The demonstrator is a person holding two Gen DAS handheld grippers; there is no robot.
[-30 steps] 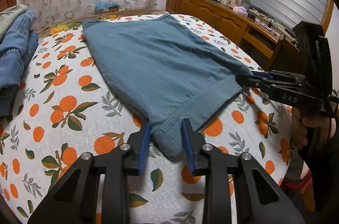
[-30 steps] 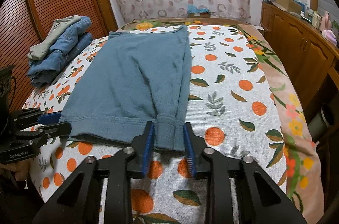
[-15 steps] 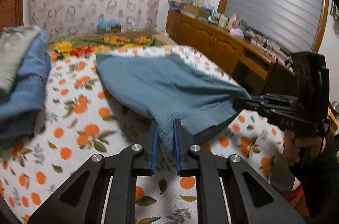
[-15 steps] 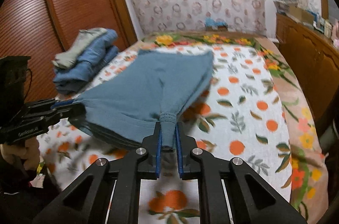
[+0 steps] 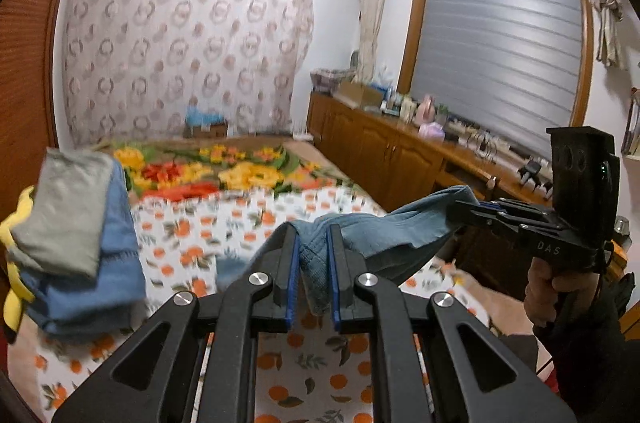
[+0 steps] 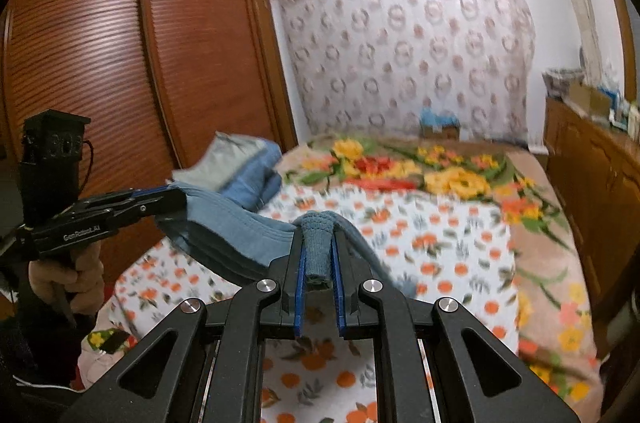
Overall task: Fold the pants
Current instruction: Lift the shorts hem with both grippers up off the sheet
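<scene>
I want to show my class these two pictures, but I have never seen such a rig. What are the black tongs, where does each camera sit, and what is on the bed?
No robot: a person holds a two-finger gripper in each hand, with a camera on each looking along its fingers. One picture is from the left gripper, the other from the right gripper. Both are shut on the hem of the blue pants, lifted over the bed with its orange-print sheet. Folded clothes are stacked on the left.

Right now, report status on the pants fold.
Left gripper and right gripper both clamped on pants. Hem end lifted off bed. Nothing in the way.
</scene>
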